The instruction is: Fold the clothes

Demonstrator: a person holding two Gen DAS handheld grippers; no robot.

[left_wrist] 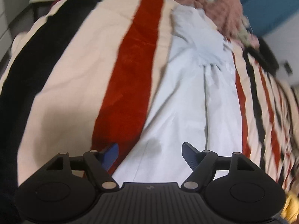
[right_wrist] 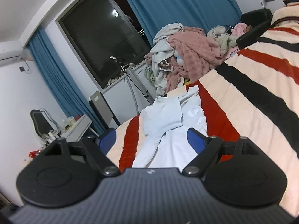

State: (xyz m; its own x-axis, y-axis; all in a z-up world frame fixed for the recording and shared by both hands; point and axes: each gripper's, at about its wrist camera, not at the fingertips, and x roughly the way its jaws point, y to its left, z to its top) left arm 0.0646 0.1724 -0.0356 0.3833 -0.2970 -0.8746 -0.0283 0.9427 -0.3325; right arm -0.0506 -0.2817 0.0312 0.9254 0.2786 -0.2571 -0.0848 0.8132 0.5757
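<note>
A pale blue-white garment (left_wrist: 190,97) lies stretched lengthwise on a striped bed cover (left_wrist: 78,71) of cream, red and black bands. My left gripper (left_wrist: 150,149) hovers over the garment's near end, pointing steeply down, jaws apart with only flat cloth beneath them. In the right wrist view the same garment (right_wrist: 173,123) runs away from me, one sleeve folded across its body. My right gripper (right_wrist: 151,138) is held low over its near end, open, with nothing between the blue pads (right_wrist: 194,138).
A heap of unfolded laundry, pink and grey (right_wrist: 188,56), sits at the far end of the bed (right_wrist: 252,97). Beyond the bed edge stand a dark window (right_wrist: 101,31), blue curtains (right_wrist: 177,3), a tripod (right_wrist: 134,78), a white dresser (right_wrist: 74,128) and a dark chair (right_wrist: 256,18).
</note>
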